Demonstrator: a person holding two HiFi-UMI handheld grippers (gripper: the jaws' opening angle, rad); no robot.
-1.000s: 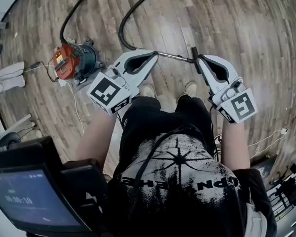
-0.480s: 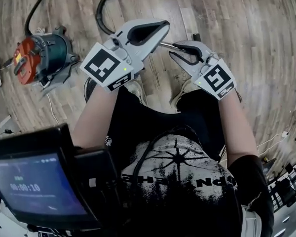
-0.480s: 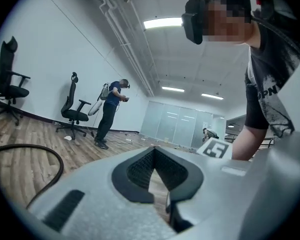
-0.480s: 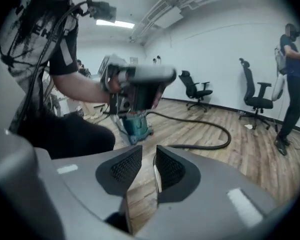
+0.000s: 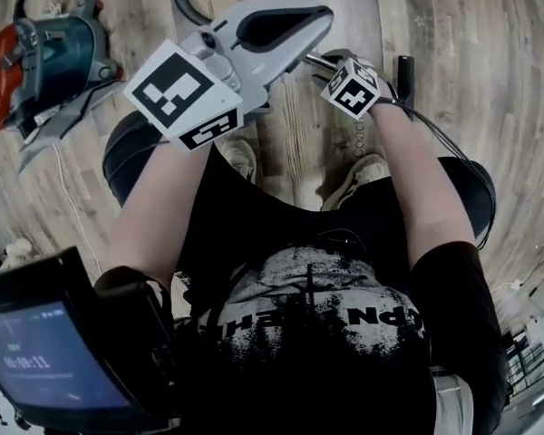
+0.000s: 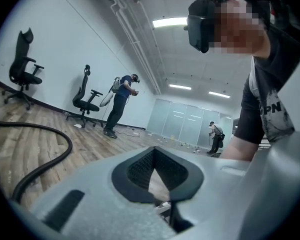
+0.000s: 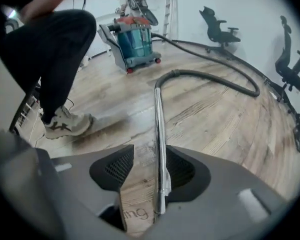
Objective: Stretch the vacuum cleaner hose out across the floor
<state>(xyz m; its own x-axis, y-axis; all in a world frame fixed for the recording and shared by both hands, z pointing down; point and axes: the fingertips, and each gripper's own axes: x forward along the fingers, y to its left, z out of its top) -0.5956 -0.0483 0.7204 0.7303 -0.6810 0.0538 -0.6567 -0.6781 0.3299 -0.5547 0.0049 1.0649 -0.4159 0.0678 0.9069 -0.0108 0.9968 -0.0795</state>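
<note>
Both hands have dropped toward the floor [image 7: 220, 126]. The right tongs [image 7: 149, 174], which have just been opening, stand apart around the metal wand [image 7: 159, 129] at lower centre, while the left tongs [image 6: 162, 203] are pressed together. The black hose [image 7: 215, 80] curves to the vacuum cleaner [image 7: 135, 41] at upper left.

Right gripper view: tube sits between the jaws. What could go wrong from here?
1. The right gripper has just been opening its jaws, tube between them, ungripped; it may drop to the floor.
2. The hose bends back toward the vacuum; pulling could drag the vacuum instead of straightening it.
3. The shoe is near the tube: possible trip.
</note>
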